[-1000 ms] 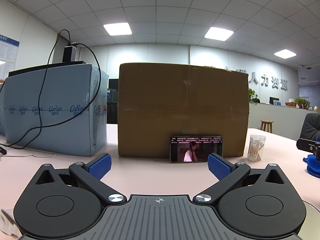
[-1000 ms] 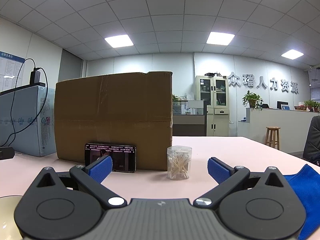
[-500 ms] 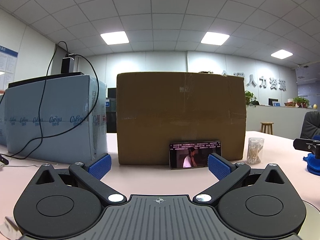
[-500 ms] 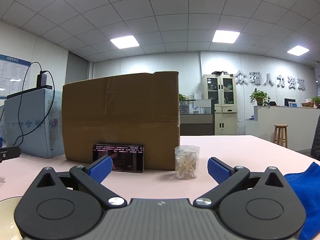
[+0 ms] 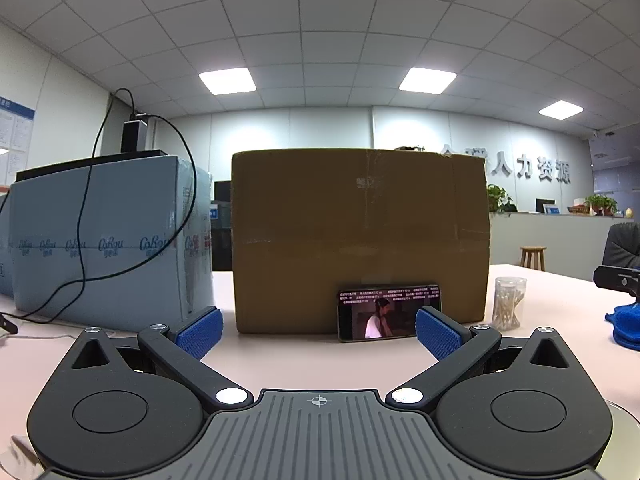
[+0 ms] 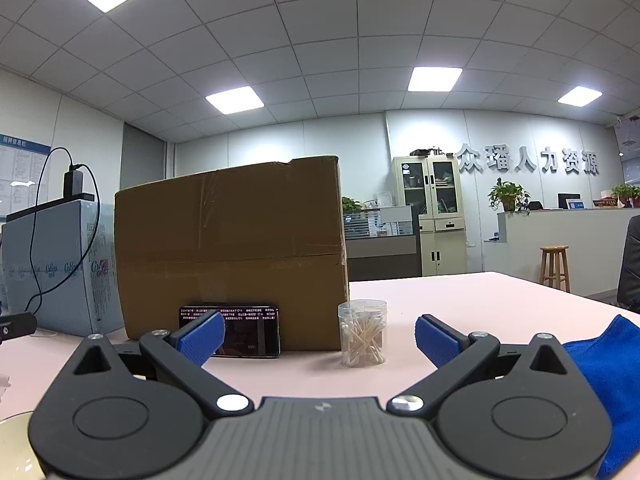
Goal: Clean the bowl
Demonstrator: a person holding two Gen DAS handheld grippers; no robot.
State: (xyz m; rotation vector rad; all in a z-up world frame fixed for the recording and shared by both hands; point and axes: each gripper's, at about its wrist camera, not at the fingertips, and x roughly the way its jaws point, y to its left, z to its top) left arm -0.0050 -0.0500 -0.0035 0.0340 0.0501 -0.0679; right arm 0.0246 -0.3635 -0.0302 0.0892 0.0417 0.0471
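**Both claws spread and empty, bowl barely in frame**

Poised low over the pink desk (image 5: 304, 364), left claw (image 5: 318, 330) and right claw (image 6: 318, 336) alike: blue pads wide apart, nothing between them. Judged the very opening of the job, with nothing yet grasped and no wiping begun.

Only slivers of the bowl (image 6: 16, 440) to be had: a pale curved rim at the lower-left edge of the right wrist view, and what looks like the same rim at the lower-right edge of the left, tucked under the claw body. Placed, on that reading, low between the two claws and close to the holder; interior hidden, so no telling how dirty.

Blue cloth (image 6: 608, 380) heaped just right of the right claw, near its right pad. Next move, by judgement: right claw across to pinch the cloth, left claw down to steady the rim.

Seen best from the right wrist: the cloth at close range, a jar of cotton swabs (image 6: 363, 332) dead ahead. From the left wrist: the cloth only as a small blue heap at far right, a phone (image 5: 390, 312) playing video propped against a cardboard box (image 5: 360, 240), a cabled pale-blue carton (image 5: 108, 240) at left.
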